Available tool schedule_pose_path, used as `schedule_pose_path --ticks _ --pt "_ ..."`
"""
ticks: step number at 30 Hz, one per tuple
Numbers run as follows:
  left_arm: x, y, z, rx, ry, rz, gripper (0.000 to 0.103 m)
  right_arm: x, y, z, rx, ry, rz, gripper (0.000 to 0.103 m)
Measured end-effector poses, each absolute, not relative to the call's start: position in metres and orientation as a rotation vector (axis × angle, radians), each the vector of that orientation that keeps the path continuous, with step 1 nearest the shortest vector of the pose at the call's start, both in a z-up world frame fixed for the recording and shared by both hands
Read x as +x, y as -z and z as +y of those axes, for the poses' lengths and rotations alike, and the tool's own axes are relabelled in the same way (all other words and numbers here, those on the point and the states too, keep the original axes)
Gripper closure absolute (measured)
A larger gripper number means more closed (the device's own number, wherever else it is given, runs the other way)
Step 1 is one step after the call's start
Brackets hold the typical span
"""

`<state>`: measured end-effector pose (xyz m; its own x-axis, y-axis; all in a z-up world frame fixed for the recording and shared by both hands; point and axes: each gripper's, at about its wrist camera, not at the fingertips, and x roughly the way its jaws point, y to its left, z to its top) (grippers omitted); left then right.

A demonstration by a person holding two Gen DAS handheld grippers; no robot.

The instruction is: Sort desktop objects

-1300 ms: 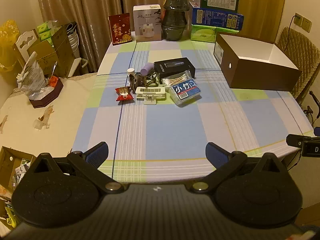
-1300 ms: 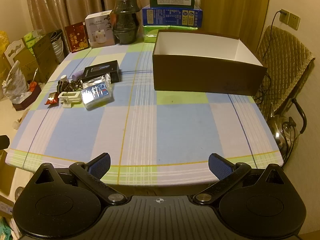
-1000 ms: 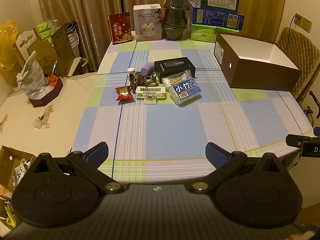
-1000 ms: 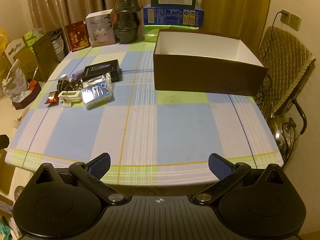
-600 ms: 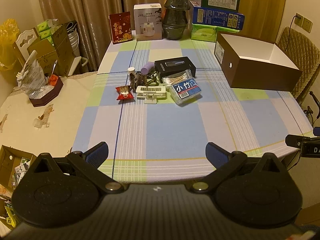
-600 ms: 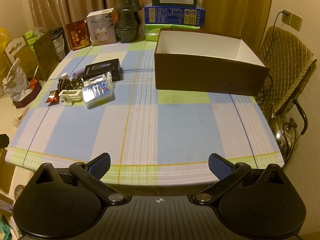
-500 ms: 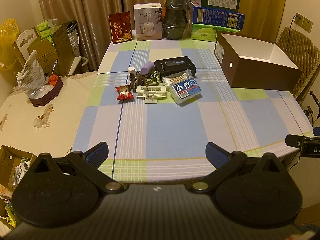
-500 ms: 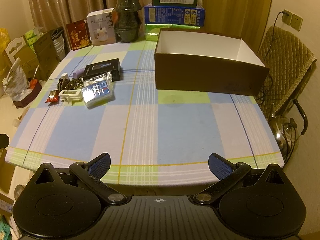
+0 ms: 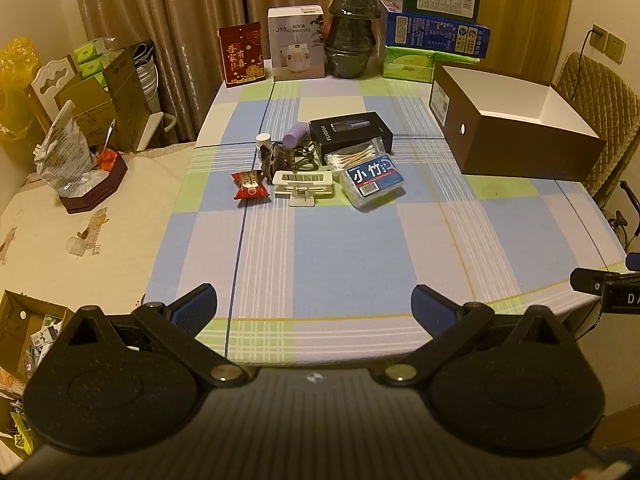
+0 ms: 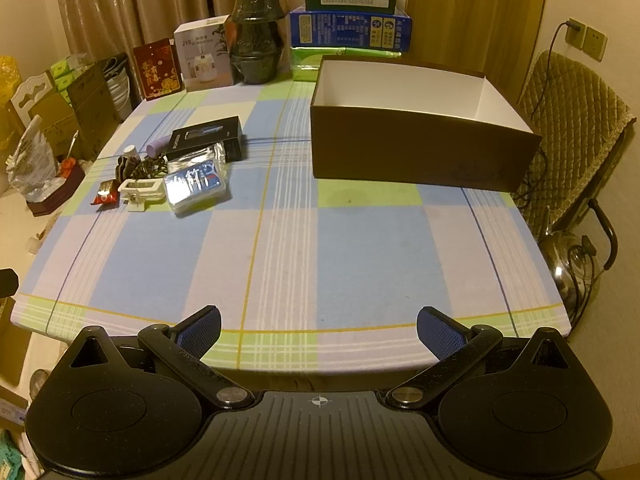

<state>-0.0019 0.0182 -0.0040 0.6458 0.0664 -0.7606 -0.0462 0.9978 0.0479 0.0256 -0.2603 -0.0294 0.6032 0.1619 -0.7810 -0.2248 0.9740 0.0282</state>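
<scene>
Nothing has shifted beyond a slight drift of both views, so my left gripper [image 9: 314,304] and right gripper [image 10: 318,328] hang spread wide and empty at the near table edge, well apart from the huddled clutter, where reaching for the clear plastic blue-labelled cotton swab box [image 9: 373,179] risks knocking the white plastic clip holder [image 9: 303,180] just beside it, far short of the open brown cardboard box [image 10: 420,148].

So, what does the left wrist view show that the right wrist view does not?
Only the left wrist view: the round hole in the brown box's end and a cardboard carton on the floor. Only the right wrist view: a metal kettle beside the chair. Both: the brown box, the cotton swab box, the black box, and open grippers, left and right.
</scene>
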Motion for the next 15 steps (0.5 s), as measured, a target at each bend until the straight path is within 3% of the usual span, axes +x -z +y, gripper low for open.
schedule_pose_path --ticks 15 --pt "-0.0011 0.0046 0.0215 0.02 -0.066 0.871 0.001 0.0269 0.0301 -0.259 -0.077 -0.225 0.895 0.002"
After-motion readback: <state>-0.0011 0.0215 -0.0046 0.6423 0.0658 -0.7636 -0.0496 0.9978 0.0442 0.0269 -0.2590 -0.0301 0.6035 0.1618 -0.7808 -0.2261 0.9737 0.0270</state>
